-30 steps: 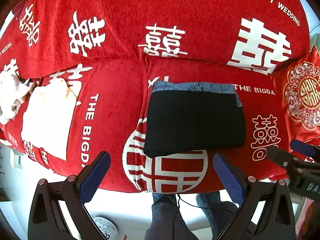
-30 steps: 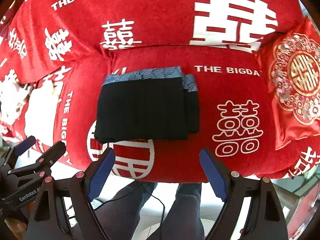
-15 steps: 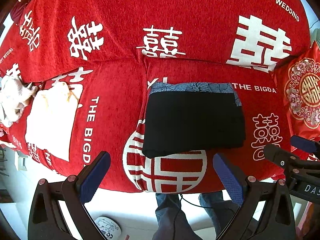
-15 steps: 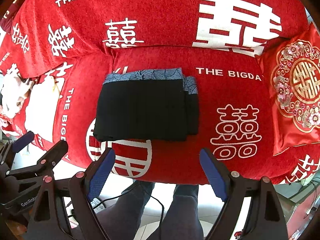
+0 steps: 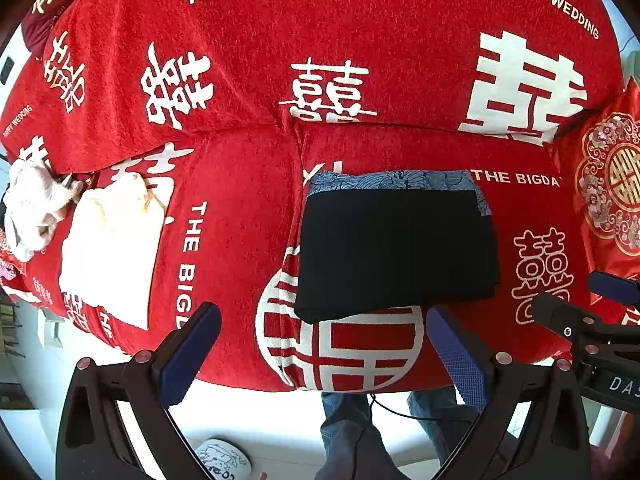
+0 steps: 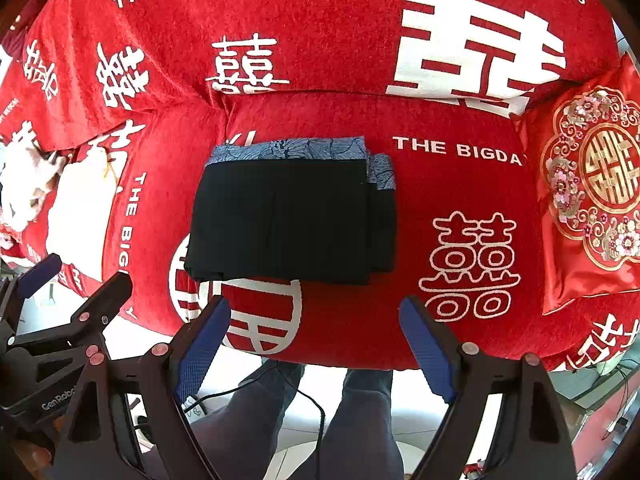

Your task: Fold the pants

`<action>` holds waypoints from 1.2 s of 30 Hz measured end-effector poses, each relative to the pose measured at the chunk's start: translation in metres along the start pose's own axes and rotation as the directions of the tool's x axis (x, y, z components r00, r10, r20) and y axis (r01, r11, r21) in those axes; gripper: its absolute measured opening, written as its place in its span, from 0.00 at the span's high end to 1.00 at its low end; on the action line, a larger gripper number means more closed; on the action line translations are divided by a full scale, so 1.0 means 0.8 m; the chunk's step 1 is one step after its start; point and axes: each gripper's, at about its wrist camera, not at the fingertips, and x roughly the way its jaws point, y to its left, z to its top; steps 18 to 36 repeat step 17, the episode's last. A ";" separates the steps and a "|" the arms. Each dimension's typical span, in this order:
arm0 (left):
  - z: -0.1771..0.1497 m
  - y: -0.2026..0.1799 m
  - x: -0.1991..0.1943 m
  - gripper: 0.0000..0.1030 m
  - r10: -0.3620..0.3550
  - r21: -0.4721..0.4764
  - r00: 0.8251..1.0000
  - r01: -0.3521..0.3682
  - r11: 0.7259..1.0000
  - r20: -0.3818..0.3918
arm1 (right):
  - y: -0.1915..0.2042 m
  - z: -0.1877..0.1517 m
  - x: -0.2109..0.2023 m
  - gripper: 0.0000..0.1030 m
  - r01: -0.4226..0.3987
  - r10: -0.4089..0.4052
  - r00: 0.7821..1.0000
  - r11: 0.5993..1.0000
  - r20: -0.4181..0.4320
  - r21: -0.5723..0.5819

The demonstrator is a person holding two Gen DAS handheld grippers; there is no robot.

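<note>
Versus 0.5 s ago almost nothing is changed: the pants are seen in the same fold and the same spot, and both views are only slightly shifted.

Left to right: a white garment (image 5: 110, 256) and a crumpled white cloth (image 5: 34, 208) are laid on the left seat cushion, well apart from the pants. The pants (image 5: 394, 248) are folded into a black rectangle on the middle seat of the red sofa (image 5: 240, 220), blue patterned waistband (image 5: 384, 181) along the far edge. On the right side a stepped layer edge is exposed (image 6: 382, 216). The near edge is lying across the white printed emblem (image 5: 340, 348).

Left gripper (image 5: 324, 350) is held wide open, nothing gripped, off the sofa front. Right gripper (image 6: 314, 344) likewise is spread wide and empty, just short of the pants' near edge.

Bare red cover is left right of the pants up to the embroidered cushion (image 6: 592, 196).
</note>
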 end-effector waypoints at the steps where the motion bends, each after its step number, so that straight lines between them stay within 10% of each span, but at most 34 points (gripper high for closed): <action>1: 0.000 0.001 0.000 0.00 0.000 -0.003 1.000 0.000 1.000 -0.002 | 0.001 -0.001 0.000 0.14 0.001 -0.001 1.000 1.000 0.000 -0.001; 36: -0.005 0.002 0.001 0.00 -0.031 -0.004 0.999 0.031 1.000 -0.011 | 0.005 -0.003 0.005 0.14 0.014 -0.014 1.000 1.000 -0.011 -0.015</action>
